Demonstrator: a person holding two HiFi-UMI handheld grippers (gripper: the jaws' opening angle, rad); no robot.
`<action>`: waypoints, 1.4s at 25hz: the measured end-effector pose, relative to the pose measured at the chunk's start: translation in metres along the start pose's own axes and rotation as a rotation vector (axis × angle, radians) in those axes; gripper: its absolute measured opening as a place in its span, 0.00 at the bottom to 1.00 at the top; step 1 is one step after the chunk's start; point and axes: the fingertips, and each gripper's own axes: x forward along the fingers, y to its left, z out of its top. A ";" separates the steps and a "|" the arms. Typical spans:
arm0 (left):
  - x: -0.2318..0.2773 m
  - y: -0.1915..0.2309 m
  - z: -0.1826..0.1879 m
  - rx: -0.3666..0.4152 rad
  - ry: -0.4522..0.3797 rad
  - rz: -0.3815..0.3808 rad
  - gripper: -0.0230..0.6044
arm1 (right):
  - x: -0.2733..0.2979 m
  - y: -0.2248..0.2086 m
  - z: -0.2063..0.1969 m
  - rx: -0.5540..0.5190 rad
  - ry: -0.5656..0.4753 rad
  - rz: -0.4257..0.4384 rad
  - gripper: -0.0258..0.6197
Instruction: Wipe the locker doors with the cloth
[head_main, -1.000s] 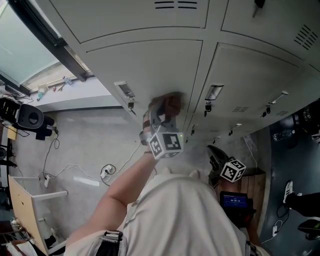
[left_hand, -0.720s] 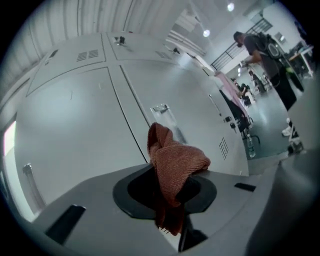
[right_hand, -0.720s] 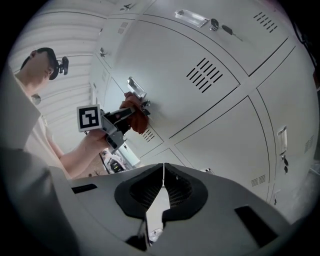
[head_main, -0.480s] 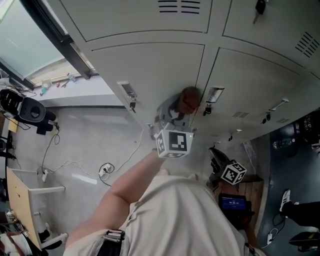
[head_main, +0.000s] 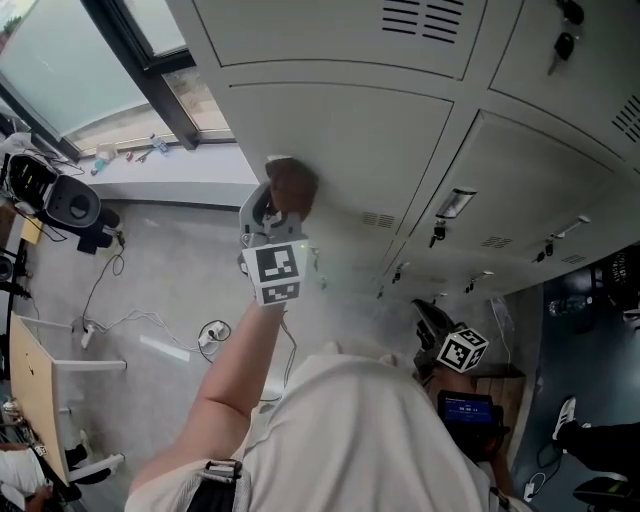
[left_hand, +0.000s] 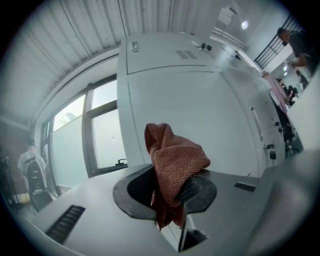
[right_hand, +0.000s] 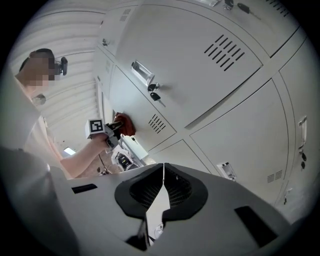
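Observation:
A reddish-brown cloth (head_main: 292, 185) is bunched in my left gripper (head_main: 272, 212), which is shut on it and presses it against the grey locker door (head_main: 360, 135) near that door's left edge. In the left gripper view the cloth (left_hand: 172, 157) sticks out from between the jaws of the left gripper (left_hand: 170, 192), with the locker door (left_hand: 200, 110) just beyond it. My right gripper (head_main: 440, 335) hangs low beside the person's body, away from the lockers. Seen from its own camera, the right gripper (right_hand: 162, 170) is shut with nothing in it, facing the lockers (right_hand: 200, 75) and the cloth (right_hand: 124, 124).
Recessed handles (head_main: 458, 203) and keys in locks (head_main: 437, 235) stick out from the neighbouring doors. Vent slots (head_main: 425, 15) are above. A window (head_main: 90, 80) stands left of the lockers. Cables (head_main: 150, 325) and black equipment (head_main: 60, 205) lie on the floor below.
My left gripper has carried the cloth leftward and upward across the locker door, from beside the handle between two doors to the door's left edge. The right gripper has stayed low.

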 end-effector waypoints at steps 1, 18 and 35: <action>-0.003 0.011 -0.001 -0.014 -0.004 0.027 0.17 | 0.002 0.003 -0.002 -0.004 0.006 0.003 0.07; -0.003 -0.046 0.050 0.047 -0.145 0.020 0.17 | -0.025 -0.014 -0.005 0.035 -0.040 -0.069 0.07; 0.001 -0.172 0.120 0.040 -0.279 -0.345 0.17 | -0.052 -0.030 0.000 0.063 -0.085 -0.107 0.07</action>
